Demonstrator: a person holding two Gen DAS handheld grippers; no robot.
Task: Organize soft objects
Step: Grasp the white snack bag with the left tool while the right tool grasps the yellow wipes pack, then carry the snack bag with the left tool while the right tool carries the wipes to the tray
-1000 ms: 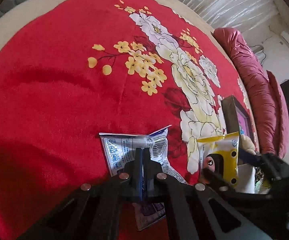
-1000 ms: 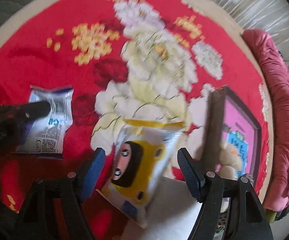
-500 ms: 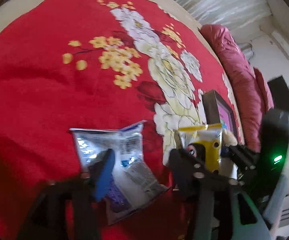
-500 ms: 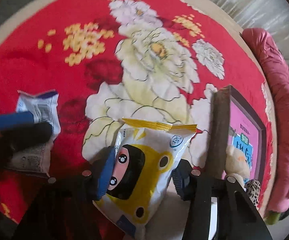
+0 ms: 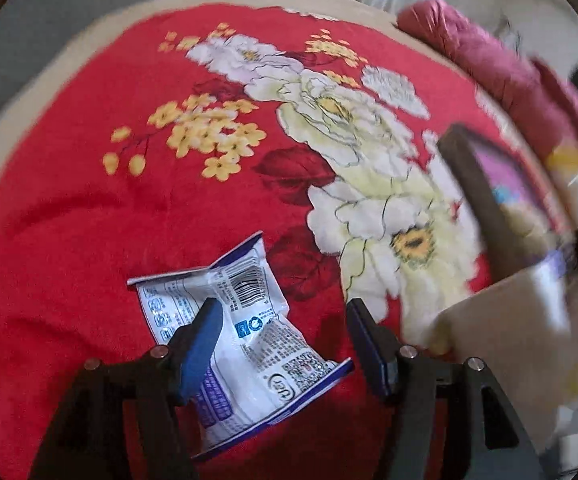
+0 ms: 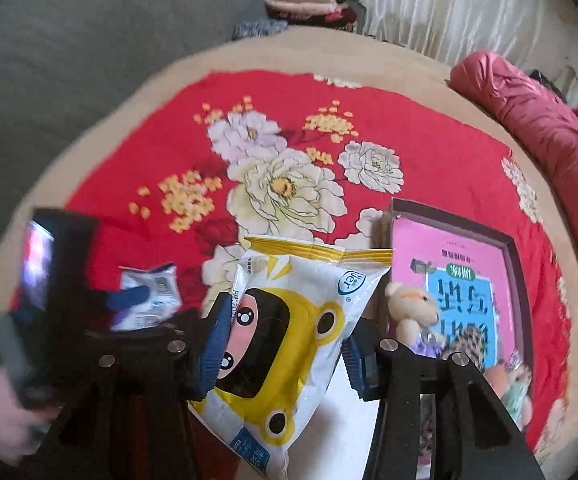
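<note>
Your right gripper (image 6: 285, 344) jaws clamp the yellow packet (image 6: 289, 340); carry it to the box (image 6: 509, 248). The left gripper (image 5: 285, 336), jaws apart after just narrowing, straddles the white packet (image 5: 245, 332) left of it.

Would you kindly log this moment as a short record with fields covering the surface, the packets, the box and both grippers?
surface: red floral blanket
white and blue packet: lies flat on the blanket, label side up
left gripper: jaws apart over that packet, pads not pressing it; they have just narrowed a little
yellow packet: lifted off the blanket, clamped at its sides
right gripper: shut on the yellow packet
box: dark rim, pink printed sheet inside
inside box: small teddy bear and other small soft toys
</note>
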